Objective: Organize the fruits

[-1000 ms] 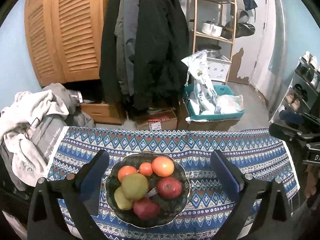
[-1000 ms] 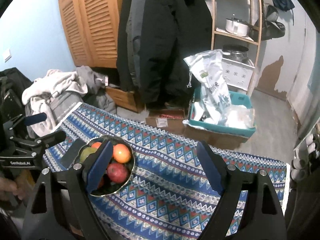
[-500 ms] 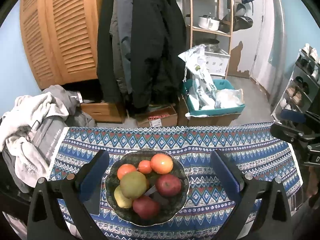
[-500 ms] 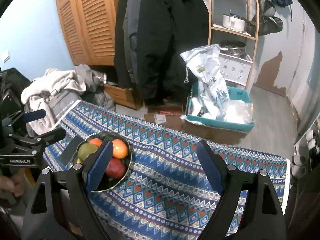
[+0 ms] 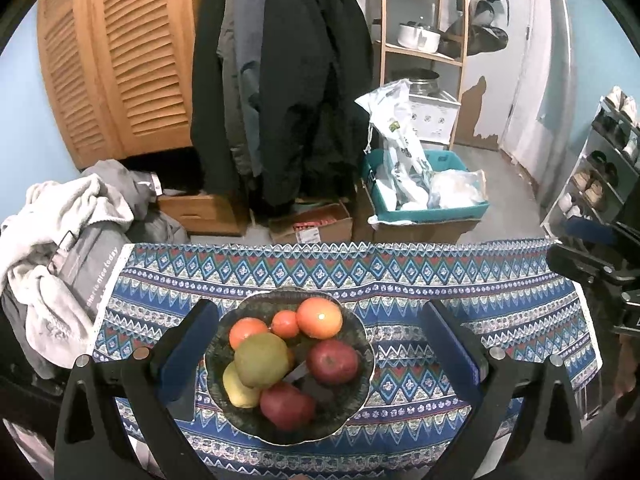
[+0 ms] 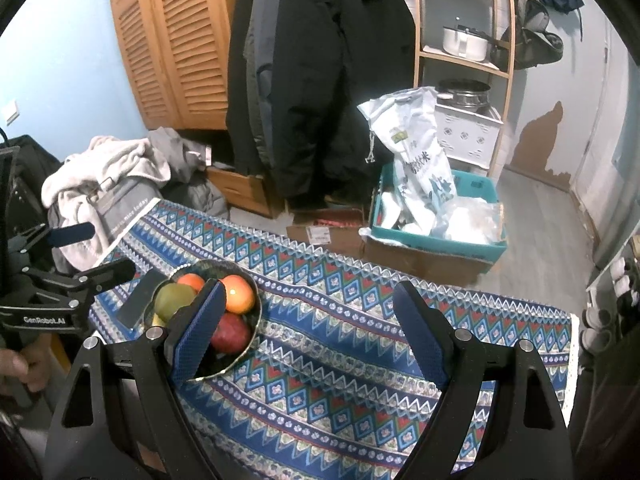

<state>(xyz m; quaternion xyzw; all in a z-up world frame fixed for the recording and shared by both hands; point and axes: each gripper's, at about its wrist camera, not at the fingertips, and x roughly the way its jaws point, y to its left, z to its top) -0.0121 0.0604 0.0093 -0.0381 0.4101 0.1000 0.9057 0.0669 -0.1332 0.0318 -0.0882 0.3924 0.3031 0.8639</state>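
A dark glass bowl (image 5: pixel 352 412) of fruit sits on the patterned cloth (image 5: pixel 400 272) near the front left. It holds oranges (image 5: pixel 319 317), a green pear (image 5: pixel 261 364), a yellow fruit (image 5: pixel 236 392) and two red apples (image 5: pixel 333 361). My left gripper (image 5: pixel 320 364) is open, its fingers either side of the bowl, above it. My right gripper (image 6: pixel 310 332) is open and empty over the cloth, right of the bowl (image 6: pixel 256 324). The left gripper also shows in the right wrist view (image 6: pixel 72 276).
A dark flat card (image 6: pixel 140 300) lies on the cloth left of the bowl. Beyond the table's far edge are cardboard boxes (image 5: pixel 312 226), a teal crate with bags (image 5: pixel 424 192), hanging coats (image 5: pixel 288 80) and a clothes pile (image 5: pixel 68 248). A shoe rack (image 5: pixel 600 168) stands at right.
Both grippers have risen and pulled back slightly, so the bowl sits a little lower and smaller in both views. Both stay open. No fruit has moved.
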